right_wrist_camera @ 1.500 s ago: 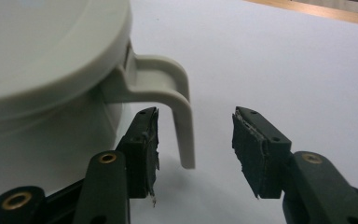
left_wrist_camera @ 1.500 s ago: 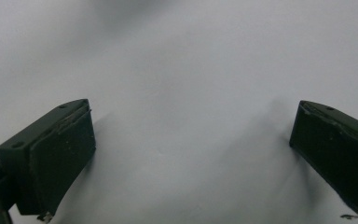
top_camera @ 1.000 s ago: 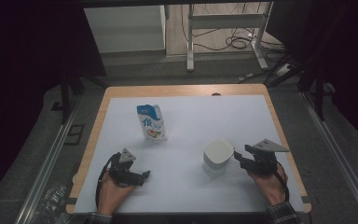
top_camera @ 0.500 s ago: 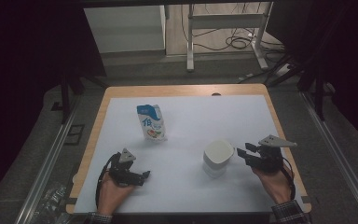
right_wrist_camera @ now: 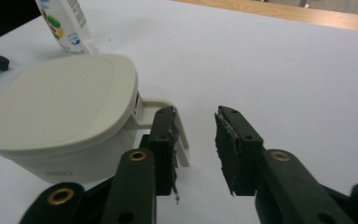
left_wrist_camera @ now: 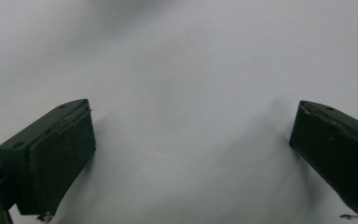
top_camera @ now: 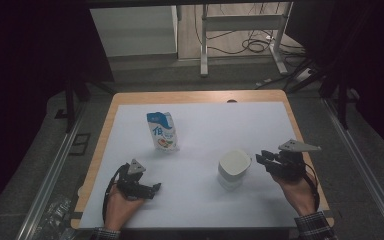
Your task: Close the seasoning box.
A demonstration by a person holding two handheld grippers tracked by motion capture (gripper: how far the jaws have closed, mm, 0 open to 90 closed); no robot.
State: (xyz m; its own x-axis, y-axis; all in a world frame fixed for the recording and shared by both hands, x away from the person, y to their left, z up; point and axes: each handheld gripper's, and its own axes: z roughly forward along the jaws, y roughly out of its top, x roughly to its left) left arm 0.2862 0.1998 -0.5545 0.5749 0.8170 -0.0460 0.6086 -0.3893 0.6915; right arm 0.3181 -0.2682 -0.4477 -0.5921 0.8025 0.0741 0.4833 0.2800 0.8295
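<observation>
1. The right gripper [top_camera: 261, 159] is just beside the white lidded cup [top_camera: 234, 169], at the side of the cup where the handle [right_wrist_camera: 168, 122] is. Its jaws have just been closing, but a gap remains between them and nothing is inside, so it grasps nothing. In the right gripper view the handle lies just outside one jaw, not between the two.

2. The cup stands upright on the white table sheet [top_camera: 220, 125], in the near right part, well apart from the blue and white drink pouch [top_camera: 162, 131] that stands behind it to the left.

3. The left gripper [top_camera: 152, 189] rests low over the sheet near the front edge. Its jaws stand wide apart and hold nothing.

4. Risk: if the right jaws close completely in this place, I think they will meet on air and miss the handle. The cause is the sideways offset of the gripper.

5. Risk: one jaw is very close to the handle, maybe touching it. A small push could turn or slide the cup, because it looks light and nothing holds it.

6. Risk: the handle is thin and smooth, so a grip at its edge could slip and the cup may tilt when lifted.
</observation>
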